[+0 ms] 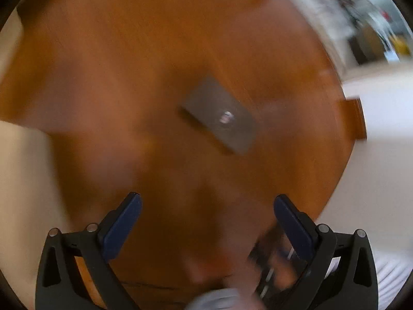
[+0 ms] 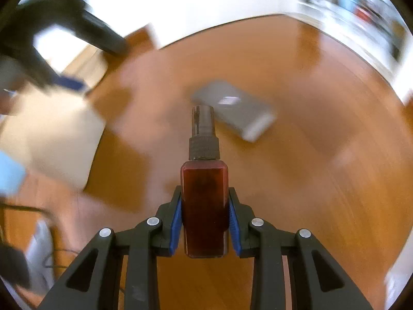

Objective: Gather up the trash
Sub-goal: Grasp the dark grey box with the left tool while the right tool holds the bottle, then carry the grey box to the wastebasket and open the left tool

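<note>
One small spray bottle (image 2: 204,206) of dark red liquid sits clamped in the right tool (image 2: 205,219), its blue pads (image 2: 176,222) pressed flat against the bottle's two sides. Its black ribbed collar and clear cap point away from the camera, out over the wooden table (image 2: 322,180). The bottle hangs above the tabletop rather than resting on it.

Beyond the cap, toward the middle of the table, lies a flat grey rectangular object (image 2: 237,111), blurred, with a small pale patch on its upper face. What it is cannot be told.

In the right wrist view, the left tool (image 2: 51,51) appears as a dark, smeared shape over the table's far left edge. Seen from its own camera, the left tool (image 1: 206,222) has its fingers standing wide apart with nothing between them, held above the table. The same grey object (image 1: 219,116) lies ahead of it, near the table's centre, well clear of the fingers (image 1: 124,222).

Both views are heavily blurred. Pale floor shows past the table's left and right edges, and a cluttered, colourful shelf (image 1: 348,13) stands beyond the far right corner.
</note>
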Demonstrator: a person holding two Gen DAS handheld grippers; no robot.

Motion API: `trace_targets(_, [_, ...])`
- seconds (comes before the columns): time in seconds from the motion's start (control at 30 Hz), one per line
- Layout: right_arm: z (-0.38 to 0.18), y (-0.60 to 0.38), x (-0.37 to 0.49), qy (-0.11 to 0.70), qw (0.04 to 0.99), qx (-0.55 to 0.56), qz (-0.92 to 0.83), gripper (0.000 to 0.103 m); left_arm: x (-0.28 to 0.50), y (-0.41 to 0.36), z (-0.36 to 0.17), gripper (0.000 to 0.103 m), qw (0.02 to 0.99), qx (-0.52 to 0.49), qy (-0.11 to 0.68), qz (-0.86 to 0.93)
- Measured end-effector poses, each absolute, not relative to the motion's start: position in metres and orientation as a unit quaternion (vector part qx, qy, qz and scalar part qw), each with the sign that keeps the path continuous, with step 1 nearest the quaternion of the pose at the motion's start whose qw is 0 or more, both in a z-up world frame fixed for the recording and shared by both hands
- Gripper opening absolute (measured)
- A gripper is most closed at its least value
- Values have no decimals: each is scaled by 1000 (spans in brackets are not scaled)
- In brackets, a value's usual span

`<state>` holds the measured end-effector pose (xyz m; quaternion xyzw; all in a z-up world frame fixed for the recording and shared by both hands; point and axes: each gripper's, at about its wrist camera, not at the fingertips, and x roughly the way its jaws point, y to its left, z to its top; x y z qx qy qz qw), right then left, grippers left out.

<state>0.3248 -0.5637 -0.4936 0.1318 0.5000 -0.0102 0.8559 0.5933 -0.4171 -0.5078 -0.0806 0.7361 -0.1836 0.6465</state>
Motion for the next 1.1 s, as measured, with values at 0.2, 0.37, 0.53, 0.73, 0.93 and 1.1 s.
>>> trace_targets(0.2, [-511, -604, 291, 477, 848, 226, -51, 33, 636, -456, -580, 103, 608, -170, 768, -109])
trace_targets(0.37, [-500, -620, 283, 459, 858, 225, -59, 33, 646, -466, -611, 103, 611, -211, 761, -59])
trace_targets(0.53, [-490, -622, 272, 439, 865, 230, -75, 33, 648, -483, -624, 103, 617, -231, 752, -22])
trace_targets(0.73, [-480, -628, 268, 414, 874, 240, -83, 33, 653, -489, -643, 103, 629, -207, 748, 41])
trace_targets(0.93, [-474, -626, 271, 405, 878, 241, -84, 33, 652, -506, -636, 81, 647, -105, 754, 43])
trace_targets(1.1, [-461, -626, 277, 398, 885, 225, -89, 33, 648, -494, -626, 80, 663, -105, 741, -9])
